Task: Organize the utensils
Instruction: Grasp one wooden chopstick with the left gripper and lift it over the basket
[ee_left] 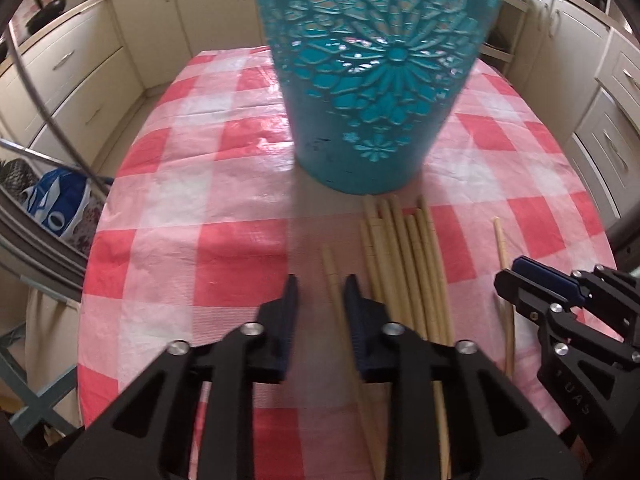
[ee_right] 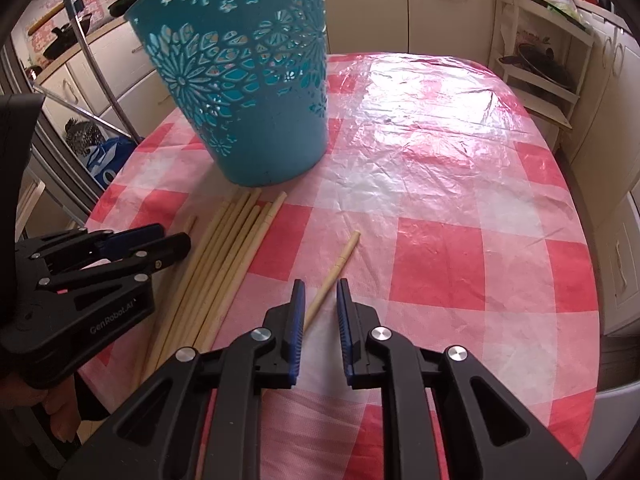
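light: bright, soft daylight | glare: tablecloth [ee_right: 420, 92] sheen at 12 o'clock | blur: basket [ee_left: 376, 60] smeared | edges: fisheye bending, dark corners

I see a red-and-white checked tablecloth [ee_right: 440, 240] filling the middle of both views, shiny toward the top on my right feed. Cream cabinets [ee_left: 80, 80] ring the edges. A blue bag [ee_left: 56, 204] sits at mid-left, dark pans [ee_right: 60, 46] at upper left, and a white rack [ee_right: 540, 72] at upper right.
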A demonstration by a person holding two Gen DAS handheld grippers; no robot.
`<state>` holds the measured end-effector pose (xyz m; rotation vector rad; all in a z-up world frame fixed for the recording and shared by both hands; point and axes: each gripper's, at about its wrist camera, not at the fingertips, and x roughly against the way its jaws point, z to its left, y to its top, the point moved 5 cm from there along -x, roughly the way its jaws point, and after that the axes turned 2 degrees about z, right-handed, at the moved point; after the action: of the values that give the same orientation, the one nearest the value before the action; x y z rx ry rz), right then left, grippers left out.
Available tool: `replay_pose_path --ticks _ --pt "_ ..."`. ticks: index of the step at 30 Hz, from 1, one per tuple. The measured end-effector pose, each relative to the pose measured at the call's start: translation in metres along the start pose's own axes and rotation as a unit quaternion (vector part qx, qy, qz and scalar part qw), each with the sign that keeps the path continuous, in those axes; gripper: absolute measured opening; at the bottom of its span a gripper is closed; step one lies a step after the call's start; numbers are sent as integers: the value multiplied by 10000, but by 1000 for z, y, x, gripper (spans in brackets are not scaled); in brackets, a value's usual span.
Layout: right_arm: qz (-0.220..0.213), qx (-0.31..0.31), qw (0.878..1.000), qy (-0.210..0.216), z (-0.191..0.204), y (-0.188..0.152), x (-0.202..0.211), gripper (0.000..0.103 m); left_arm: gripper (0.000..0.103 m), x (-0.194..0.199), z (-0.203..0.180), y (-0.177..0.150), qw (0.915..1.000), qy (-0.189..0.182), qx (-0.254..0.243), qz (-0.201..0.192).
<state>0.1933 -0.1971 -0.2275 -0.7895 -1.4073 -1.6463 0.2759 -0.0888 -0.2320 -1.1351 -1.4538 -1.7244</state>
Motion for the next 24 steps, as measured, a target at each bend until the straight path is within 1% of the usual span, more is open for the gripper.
replay_pose_path --ticks 1,2,3,4,5,7,9,10,12,13,15,16,18,19,21,22,24 --pt "2 46 10000 -40 2 -1 0 16 7 1 -3 -1 10000 -34 -54 7" --pt "2 88 9999 -71 3 -1 0 13 5 1 -6 -1 9999 -96 -102 41" --pt "16 99 9999 -53 4 -2 0 12 5 2 -8 -1 9997 -200 -81 89" --pt "36 47 10000 24 4 -2 0 11 5 6 -7 -1 9990 -433 39 145" --pt "42 -26 9999 89 3 -3 1 9 5 13 -6 -1 9986 -509 93 88" --pt "44 -231 9994 243 -3 -4 1 8 5 37 -1 3 9970 -713 233 -193" --pt "57 -366 9987 339 -6 -4 1 7 5 72 6 14 9924 -945 431 -659" --pt "56 -394 9986 360 -6 -5 2 7 5 97 10 25 9875 -1065 529 -1032" --pt "63 -460 9980 431 -6 -5 2 7 5 133 13 40 9784 -1193 613 -1572" --pt "65 -485 9978 457 -6 -5 2 7 5 156 14 53 9700 -1267 632 -1975" --pt "69 -546 9971 516 -6 -5 1 7 5 186 15 71 9575 -1318 671 -2478" --pt "65 -573 9969 539 -7 -6 1 7 5 202 15 83 9488 -1342 705 -2772" --pt "55 -606 9965 565 -8 -5 1 7 5 221 15 100 9372 -1375 724 -3122" --pt "50 -614 9965 568 -8 -5 1 7 5 229 12 112 9303 -1316 718 -3347" --pt "30 -627 9964 571 -8 -6 1 7 5 235 10 130 9222 -1171 715 -3615" --pt "18 -637 9963 573 -8 -6 0 7 5 235 6 142 9166 -1091 696 -3783" --pt "-4 -627 9964 563 -7 -8 1 7 5 231 5 164 9081 -905 673 -4032"
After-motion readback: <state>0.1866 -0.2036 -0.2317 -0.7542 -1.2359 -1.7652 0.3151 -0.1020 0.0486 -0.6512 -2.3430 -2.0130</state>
